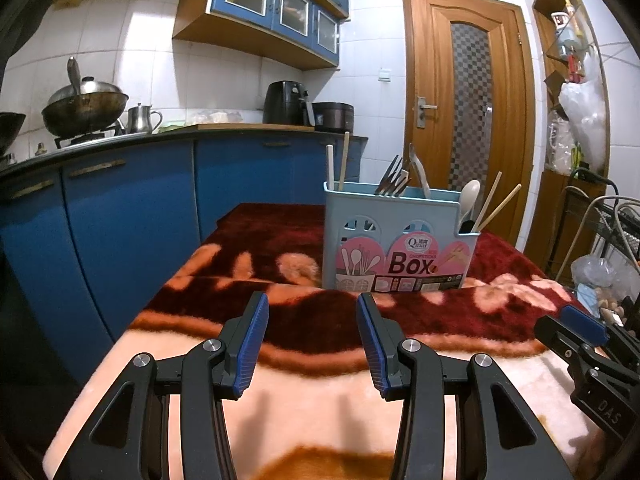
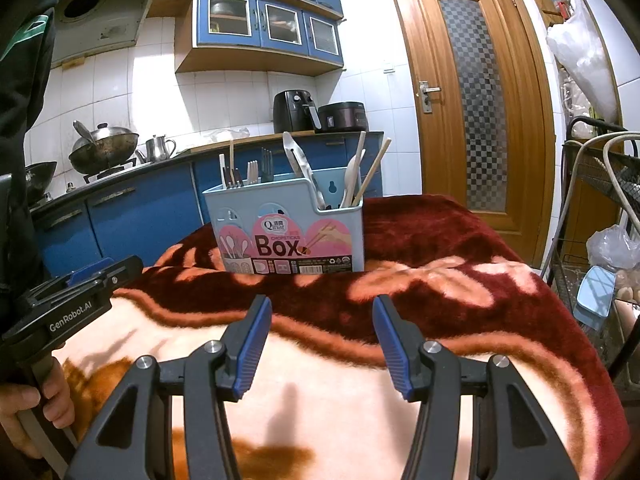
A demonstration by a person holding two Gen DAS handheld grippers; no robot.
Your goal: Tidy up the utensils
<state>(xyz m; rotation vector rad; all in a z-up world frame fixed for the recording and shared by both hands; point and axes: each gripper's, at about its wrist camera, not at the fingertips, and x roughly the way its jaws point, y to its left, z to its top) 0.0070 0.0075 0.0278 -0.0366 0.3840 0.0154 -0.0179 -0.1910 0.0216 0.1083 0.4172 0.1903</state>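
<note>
A small kitchen with blue cabinets and a wooden door.

A plush blanket (image 1: 304, 400) in dark red, peach and cream covers the table. Behind it, blue base cabinets (image 1: 132, 216) run under a dark counter, where a lidded wok (image 1: 85, 106) sits on the stove with a steel kettle (image 1: 141, 119) just beside it. Further along stand a black air fryer (image 2: 294, 111) and a dark rice cooker (image 2: 343, 117). Glass-fronted wall cabinets (image 2: 268, 24) hang above. The wooden door (image 2: 472, 92) has a chequered glass panel, and a wire rack (image 2: 592, 208) stands at the right edge.

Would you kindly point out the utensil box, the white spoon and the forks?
utensil box (image 1: 400, 236): left wrist view, front wall.
white spoon (image 1: 470, 194): left wrist view, bowl.
forks (image 1: 394, 178): left wrist view, tines.
</note>
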